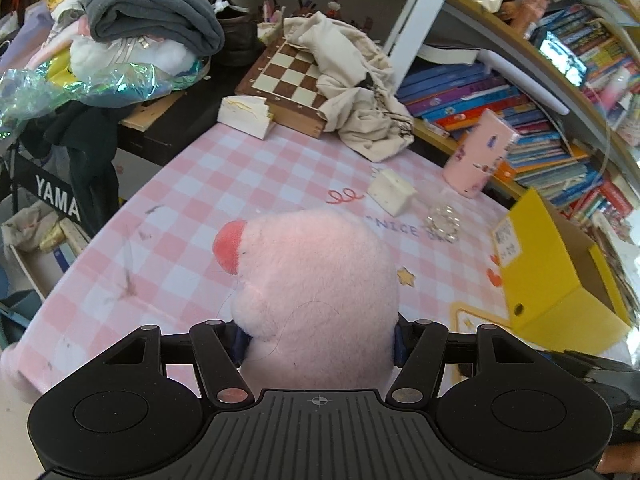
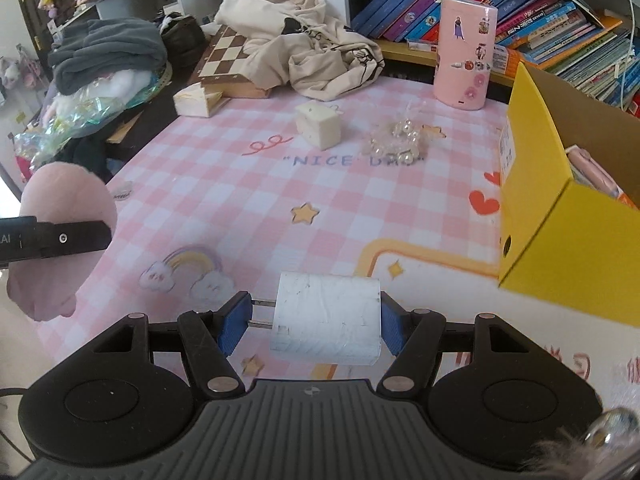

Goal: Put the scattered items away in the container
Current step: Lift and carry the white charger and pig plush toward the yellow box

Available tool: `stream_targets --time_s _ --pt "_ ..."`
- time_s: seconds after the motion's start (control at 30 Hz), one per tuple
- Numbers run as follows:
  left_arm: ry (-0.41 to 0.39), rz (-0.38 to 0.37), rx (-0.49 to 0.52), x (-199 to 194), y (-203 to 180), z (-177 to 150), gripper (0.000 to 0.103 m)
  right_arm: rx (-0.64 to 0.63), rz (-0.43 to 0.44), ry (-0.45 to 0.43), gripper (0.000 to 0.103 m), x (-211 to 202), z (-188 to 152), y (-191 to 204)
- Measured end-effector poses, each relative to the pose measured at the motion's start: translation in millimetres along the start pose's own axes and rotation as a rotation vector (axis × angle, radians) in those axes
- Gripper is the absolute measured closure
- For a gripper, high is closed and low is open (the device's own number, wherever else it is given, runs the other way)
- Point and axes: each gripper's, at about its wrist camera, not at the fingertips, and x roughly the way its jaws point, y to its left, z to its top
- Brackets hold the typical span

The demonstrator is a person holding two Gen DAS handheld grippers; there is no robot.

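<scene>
With the left gripper (image 1: 318,344) clamped on a pink plush toy (image 1: 316,280) and the right gripper (image 2: 314,328) on a white charger (image 2: 326,318), the yellow box (image 2: 560,216) held some items, while a cream block (image 2: 318,124) and beads (image 2: 396,140) lay on the table (image 2: 240,208).

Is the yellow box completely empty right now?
No, the yellow box already holds something: a pink item shows inside it in the right wrist view.

A: What do I log at the back?
B: I see a chessboard (image 2: 224,60) with cream cloth (image 2: 304,52) draped over its right side, and grey folded clothes (image 2: 108,52) at far left.
A: And right?
B: I see a shelf of books (image 2: 532,12).
</scene>
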Motion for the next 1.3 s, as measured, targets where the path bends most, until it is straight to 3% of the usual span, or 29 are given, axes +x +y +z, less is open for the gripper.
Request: stream_targets --time_s 0.43,1.3 --pt "0.005 -0.102 0.007 -28 -7 -24 0.042 0.019 -0.037 -0.019 0.039 -37 -32 10" --pt "0.083 -0.207 0.118 -25 -47 -47 0.042 0.138 -0.127 -0.029 0.039 -73 -74 -17"
